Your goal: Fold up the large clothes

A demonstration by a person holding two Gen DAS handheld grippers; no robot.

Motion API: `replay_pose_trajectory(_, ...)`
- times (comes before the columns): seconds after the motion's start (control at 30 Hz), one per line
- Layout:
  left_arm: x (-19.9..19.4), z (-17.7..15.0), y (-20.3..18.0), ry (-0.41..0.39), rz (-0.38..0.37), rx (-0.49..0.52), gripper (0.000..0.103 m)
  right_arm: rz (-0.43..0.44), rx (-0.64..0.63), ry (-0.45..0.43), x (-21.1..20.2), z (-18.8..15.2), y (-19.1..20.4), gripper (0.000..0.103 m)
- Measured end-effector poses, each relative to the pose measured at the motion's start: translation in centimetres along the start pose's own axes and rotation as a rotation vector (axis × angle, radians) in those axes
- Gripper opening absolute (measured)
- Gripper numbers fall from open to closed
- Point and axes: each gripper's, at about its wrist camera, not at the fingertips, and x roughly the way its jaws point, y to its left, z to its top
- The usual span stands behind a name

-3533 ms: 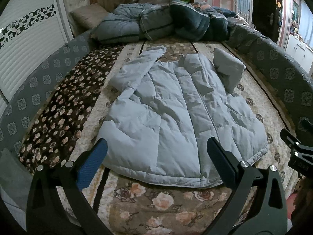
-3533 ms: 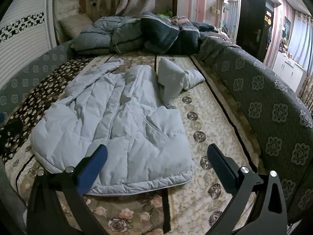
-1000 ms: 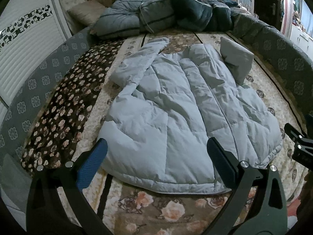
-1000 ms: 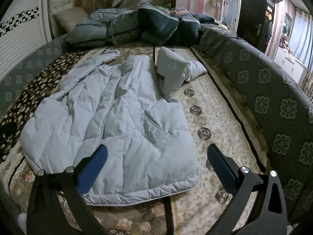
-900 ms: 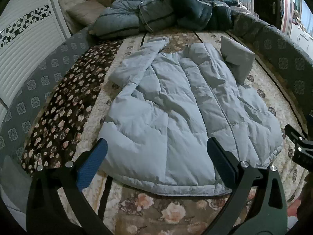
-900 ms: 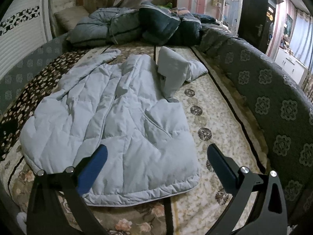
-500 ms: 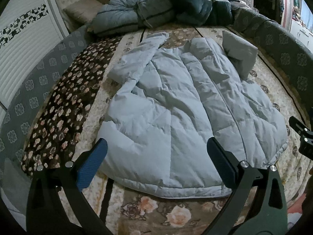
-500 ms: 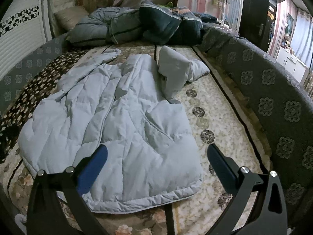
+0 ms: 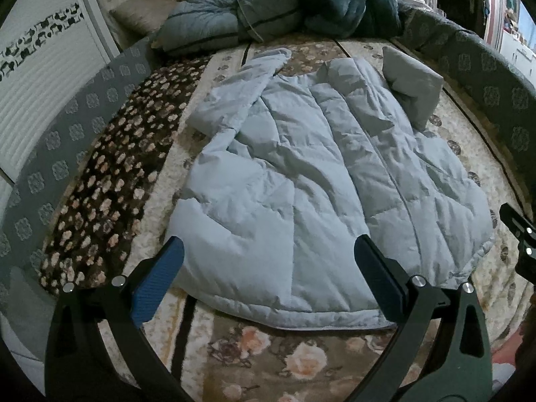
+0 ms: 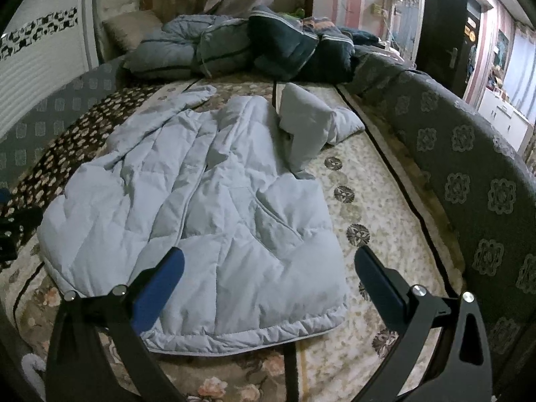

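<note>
A large pale blue quilted jacket lies spread flat on the bed, hem towards me; it also shows in the right wrist view. Its left sleeve stretches out to the far left. Its right sleeve is bunched up at the far right. My left gripper is open and empty, just above the hem at its left part. My right gripper is open and empty above the hem's right corner. The right gripper's edge shows in the left wrist view.
The bed has a floral cover and a dark flowered blanket along the left. Piled quilts and a pillow lie at the far end. A grey padded rail runs along the right side.
Both grippers have come slightly closer over the jacket's hem and tilted down a little. The jacket has not moved. Both grippers stay open.
</note>
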Motion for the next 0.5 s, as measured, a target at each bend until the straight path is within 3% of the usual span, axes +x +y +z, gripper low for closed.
replay_pose_trajectory(0.5,0.2,0.0,0.3,0.041,0.050,-0.023,0.100,0.037,0.039,0.017,0.2,-0.7,-1.5,0.101)
